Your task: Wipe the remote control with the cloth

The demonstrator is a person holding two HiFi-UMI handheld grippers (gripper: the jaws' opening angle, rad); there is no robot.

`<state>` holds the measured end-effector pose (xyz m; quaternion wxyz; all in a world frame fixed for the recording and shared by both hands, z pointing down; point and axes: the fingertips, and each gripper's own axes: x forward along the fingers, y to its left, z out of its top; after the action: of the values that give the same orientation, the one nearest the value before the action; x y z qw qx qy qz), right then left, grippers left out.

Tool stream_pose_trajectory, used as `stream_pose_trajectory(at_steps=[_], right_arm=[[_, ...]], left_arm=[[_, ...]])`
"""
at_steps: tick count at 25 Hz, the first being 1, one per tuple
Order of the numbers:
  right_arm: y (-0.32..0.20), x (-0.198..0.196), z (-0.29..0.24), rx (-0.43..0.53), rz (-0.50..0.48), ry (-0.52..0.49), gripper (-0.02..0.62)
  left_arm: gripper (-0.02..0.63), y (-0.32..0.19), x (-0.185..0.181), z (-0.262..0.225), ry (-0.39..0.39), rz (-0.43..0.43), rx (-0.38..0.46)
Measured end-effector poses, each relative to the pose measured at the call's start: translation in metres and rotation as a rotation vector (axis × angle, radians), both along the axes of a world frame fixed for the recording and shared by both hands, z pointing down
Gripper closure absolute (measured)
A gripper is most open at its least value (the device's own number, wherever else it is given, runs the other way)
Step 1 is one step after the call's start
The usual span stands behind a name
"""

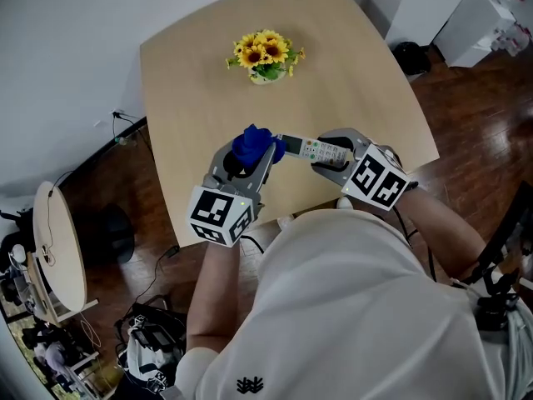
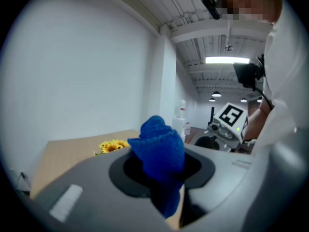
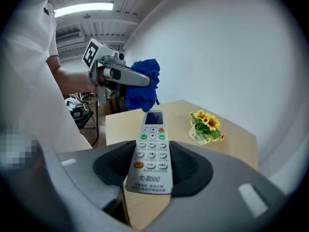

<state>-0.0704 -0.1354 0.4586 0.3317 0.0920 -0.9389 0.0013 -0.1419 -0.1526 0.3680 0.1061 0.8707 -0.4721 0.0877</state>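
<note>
A blue cloth (image 1: 254,143) is bunched in my left gripper (image 1: 250,152), which is shut on it; in the left gripper view the cloth (image 2: 159,151) sticks up between the jaws. My right gripper (image 1: 333,155) is shut on a white remote control (image 1: 321,150), held level above the table with its buttons up. In the right gripper view the remote (image 3: 151,151) points away from me, and the cloth (image 3: 142,91) sits at its far screen end, touching or just above it.
Both grippers hover over the near edge of a light wooden table (image 1: 208,73). A small pot of yellow sunflowers (image 1: 266,55) stands at the middle far side. Dark floor, cables and a chair lie to the left.
</note>
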Motion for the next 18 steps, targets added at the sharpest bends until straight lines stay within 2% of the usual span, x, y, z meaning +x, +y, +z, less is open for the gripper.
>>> stream_pose_trajectory(at_steps=[2, 5, 9, 13, 18], right_arm=[[0.000, -0.002, -0.001, 0.008, -0.006, 0.009, 0.377], [0.004, -0.009, -0.004, 0.007, -0.020, 0.004, 0.377], [0.008, -0.022, -0.012, 0.028, -0.049, -0.004, 0.377], [0.010, -0.027, -0.017, 0.028, -0.049, -0.019, 0.377], [0.010, -0.019, -0.017, 0.030, -0.034, -0.018, 0.377]], left_arm=[[0.462, 0.004, 0.013, -0.015, 0.046, 0.036, 0.023], [0.462, 0.013, 0.052, -0.036, 0.125, 0.139, 0.049], [0.462, 0.014, 0.100, -0.036, 0.186, 0.248, 0.022], [0.462, 0.016, 0.111, -0.024, 0.184, 0.266, -0.010], [0.462, 0.014, 0.094, -0.011, 0.119, 0.231, -0.016]])
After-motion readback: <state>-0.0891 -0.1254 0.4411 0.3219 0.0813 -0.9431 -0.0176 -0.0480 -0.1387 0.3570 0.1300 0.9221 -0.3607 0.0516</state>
